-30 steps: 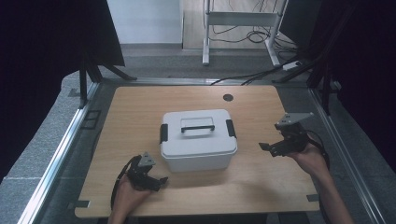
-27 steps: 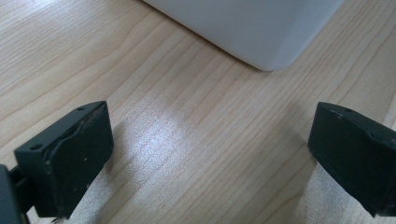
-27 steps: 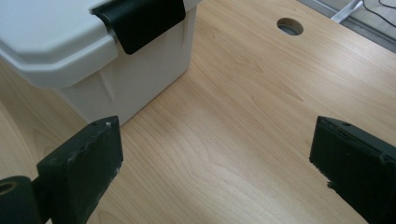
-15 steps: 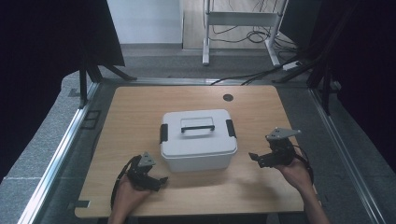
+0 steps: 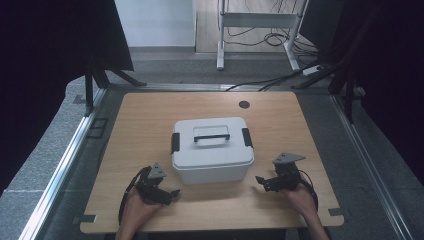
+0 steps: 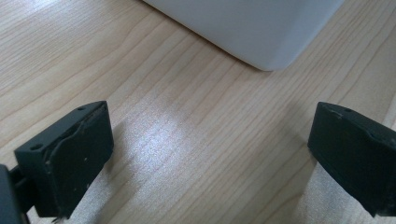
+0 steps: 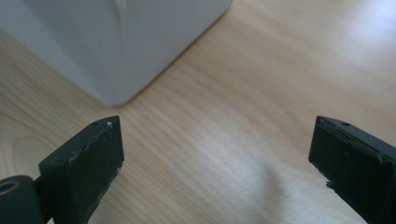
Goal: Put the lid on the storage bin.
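Right gripper (image 5: pixel 261 182) lowered toward me, now near box (image 5: pixel 212 149) corner; I read both jaws apart, left gripper (image 5: pixel 170 193) likewise, empty.

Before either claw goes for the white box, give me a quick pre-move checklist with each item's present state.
1. Left claw open, nothing held: ok.
2. Right claw open, nothing held: ok.
3. Box lid seated, handle lying flat: ok.
4. Side latches fastened: cannot tell.
5. Both claws apart from the box, one by each near corner: ok.
6. Table bare around the box: ok.
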